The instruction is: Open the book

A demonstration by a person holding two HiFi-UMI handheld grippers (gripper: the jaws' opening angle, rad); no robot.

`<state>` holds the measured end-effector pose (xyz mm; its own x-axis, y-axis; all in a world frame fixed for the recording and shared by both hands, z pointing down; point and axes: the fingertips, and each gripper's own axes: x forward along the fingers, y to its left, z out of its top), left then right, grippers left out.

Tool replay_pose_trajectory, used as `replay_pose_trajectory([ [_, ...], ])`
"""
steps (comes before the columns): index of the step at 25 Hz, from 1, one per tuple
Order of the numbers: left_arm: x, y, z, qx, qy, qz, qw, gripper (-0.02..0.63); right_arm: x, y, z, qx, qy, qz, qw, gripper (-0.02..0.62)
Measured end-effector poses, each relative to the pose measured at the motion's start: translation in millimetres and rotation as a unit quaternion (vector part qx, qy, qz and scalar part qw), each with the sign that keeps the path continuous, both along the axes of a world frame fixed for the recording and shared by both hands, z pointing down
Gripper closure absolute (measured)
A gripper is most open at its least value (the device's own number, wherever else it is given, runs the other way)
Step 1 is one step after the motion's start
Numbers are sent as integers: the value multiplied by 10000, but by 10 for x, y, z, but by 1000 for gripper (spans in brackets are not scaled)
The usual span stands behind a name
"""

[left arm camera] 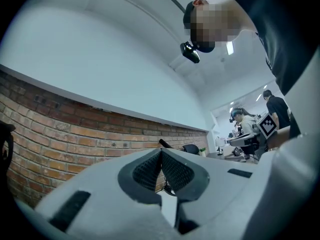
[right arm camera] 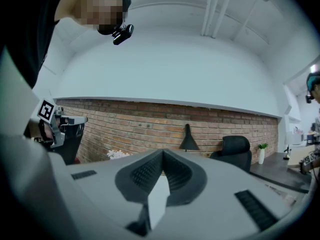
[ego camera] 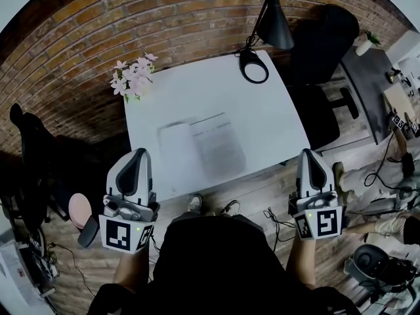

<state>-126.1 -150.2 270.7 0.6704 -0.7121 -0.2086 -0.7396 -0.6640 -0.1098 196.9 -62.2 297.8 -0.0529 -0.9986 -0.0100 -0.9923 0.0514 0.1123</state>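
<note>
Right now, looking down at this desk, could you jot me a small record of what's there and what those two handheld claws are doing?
surface: white rectangular table
book: white paper book, flat mid-table, apparently open; blurred
flowers: pink flower bunch, far left corner
lamp: black desk lamp, far right corner
left hand: left gripper shut, empty, apart from book
right hand: right gripper shut, empty, apart from book
</note>
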Motion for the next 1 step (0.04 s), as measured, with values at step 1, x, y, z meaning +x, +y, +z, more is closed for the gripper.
replay_pose_trajectory([
  [1,-3,4,-4,2,5,-2,10000,583,-3,3,-3,-1,5,1,10000,583],
])
